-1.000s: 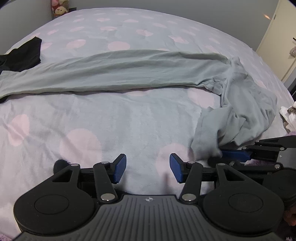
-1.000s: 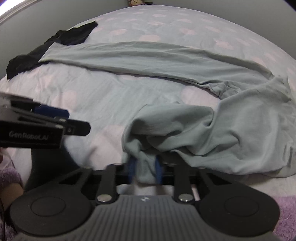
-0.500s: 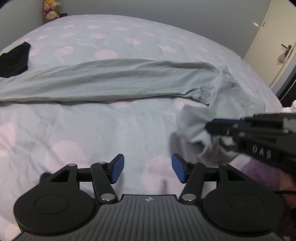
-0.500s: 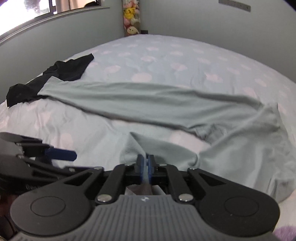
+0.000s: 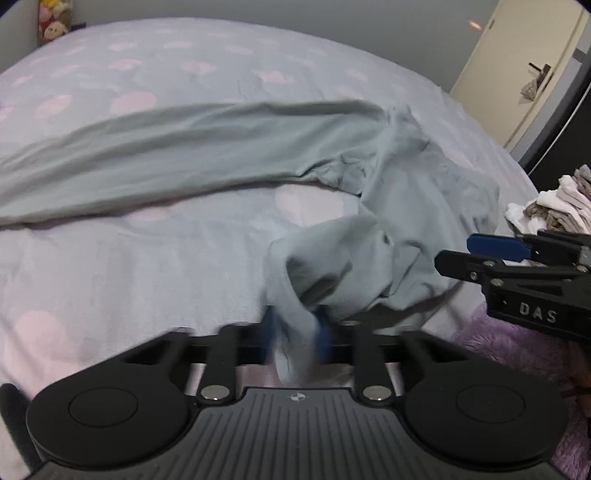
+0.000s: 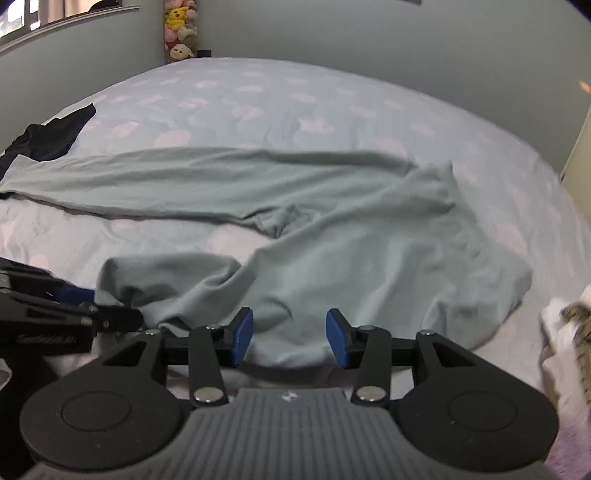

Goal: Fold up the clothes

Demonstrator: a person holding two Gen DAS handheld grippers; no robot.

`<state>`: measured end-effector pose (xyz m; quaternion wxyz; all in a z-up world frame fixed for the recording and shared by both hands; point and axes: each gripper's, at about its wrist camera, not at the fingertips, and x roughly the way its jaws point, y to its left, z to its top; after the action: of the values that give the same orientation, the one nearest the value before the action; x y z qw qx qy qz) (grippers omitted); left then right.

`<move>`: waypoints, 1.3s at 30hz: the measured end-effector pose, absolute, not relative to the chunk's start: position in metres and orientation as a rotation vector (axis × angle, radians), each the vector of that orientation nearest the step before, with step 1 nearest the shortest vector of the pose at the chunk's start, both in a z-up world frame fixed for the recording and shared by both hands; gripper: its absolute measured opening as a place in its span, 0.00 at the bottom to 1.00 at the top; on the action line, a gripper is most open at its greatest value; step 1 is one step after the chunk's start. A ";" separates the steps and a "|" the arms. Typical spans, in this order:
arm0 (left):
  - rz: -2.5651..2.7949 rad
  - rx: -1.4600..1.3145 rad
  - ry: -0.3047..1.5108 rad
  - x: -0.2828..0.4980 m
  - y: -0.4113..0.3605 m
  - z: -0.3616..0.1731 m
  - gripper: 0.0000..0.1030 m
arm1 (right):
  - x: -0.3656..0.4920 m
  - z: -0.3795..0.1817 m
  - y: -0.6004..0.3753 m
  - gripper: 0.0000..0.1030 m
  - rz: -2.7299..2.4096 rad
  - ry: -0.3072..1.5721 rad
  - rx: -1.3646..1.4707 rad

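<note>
Trousers, pale grey-green, are lying across the bed, which is wearing a light sheet with pink spots. One leg is stretching flat to the left, while the other end is bunching in folds near the bed's front edge.

In the left wrist view, the left gripper is closing its blue pads on a hem of the bunched cloth; the fabric is sitting pinched between them, though blur is softening the pads. In the same view the right gripper is reaching in from the right, just beside the bunched part, with one blue pad showing.

In the right wrist view, the right gripper is opening, its pads standing moderately apart above the trousers' near edge, not pressing on the cloth. The left gripper is showing at the left edge, at the cloth's corner.

A black garment is lying at the far left, touching the trouser leg's end. Folded clothes are stacking at the right. Plush toys are sitting in the far corner.
</note>
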<state>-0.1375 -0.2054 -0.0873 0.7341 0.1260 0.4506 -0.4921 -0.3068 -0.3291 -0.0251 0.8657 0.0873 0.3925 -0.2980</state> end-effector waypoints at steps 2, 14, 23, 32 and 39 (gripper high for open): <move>-1.075 0.252 0.973 -0.135 -0.200 -0.084 0.04 | -0.306 -0.027 -0.329 0.46 -0.616 0.820 0.185; -0.842 0.477 0.736 -0.114 -0.178 -0.029 0.13 | -0.302 -0.030 -0.327 0.47 -0.609 0.816 0.163; -0.849 0.321 0.875 -0.082 -0.144 -0.048 0.50 | -0.304 -0.025 -0.333 0.47 -0.600 0.823 0.193; -0.884 0.285 0.958 -0.087 -0.131 -0.051 0.54 | -0.314 -0.002 -0.384 0.50 -0.710 0.911 -0.068; -0.950 0.115 1.153 -0.086 -0.146 -0.071 0.54 | -0.333 -0.017 -0.452 0.51 -0.766 0.995 0.182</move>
<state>-0.0857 -0.1461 -0.0711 0.7323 0.0525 0.5241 -0.4317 -0.3329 -0.4517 -0.0172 0.8056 0.0849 0.4646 -0.3578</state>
